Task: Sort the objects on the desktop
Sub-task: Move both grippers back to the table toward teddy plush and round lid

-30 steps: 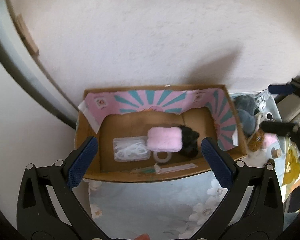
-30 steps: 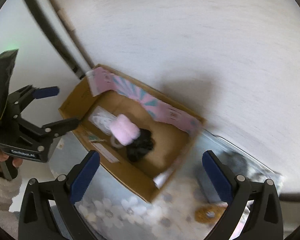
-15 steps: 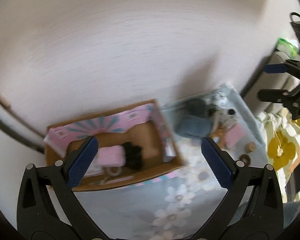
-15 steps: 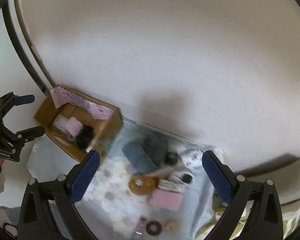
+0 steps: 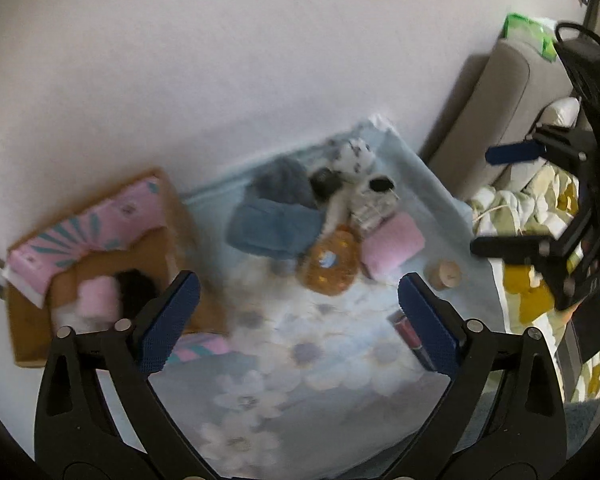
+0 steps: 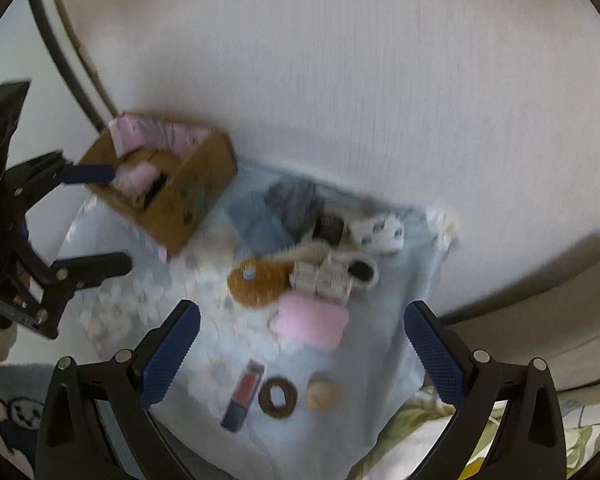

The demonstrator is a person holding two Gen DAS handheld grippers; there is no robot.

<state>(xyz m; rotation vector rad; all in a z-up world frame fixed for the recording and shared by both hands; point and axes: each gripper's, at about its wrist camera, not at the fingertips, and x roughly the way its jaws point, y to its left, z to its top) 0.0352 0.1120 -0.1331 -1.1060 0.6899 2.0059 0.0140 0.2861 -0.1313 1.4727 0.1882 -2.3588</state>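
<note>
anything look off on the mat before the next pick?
Nothing damaged or spilled. Unsorted items sit heaped, overlapping, mid-mat: blue cloth, orange round plush, pink pad, spotted plush. The cardboard box sits askew at the mat's corner. Both views are motion-blurred.

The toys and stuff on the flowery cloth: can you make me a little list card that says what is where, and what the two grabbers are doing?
box: cardboard box at the cloth's left end, pink fluffy thing inside
pile: blue cloth, orange round thing, pink pad, spotted plush, bunched together mid-cloth
front row: red tube, brown ring, wooden knob
floral cloth: under everything
left gripper: open, holding nothing
right gripper: open, holding nothing
</note>
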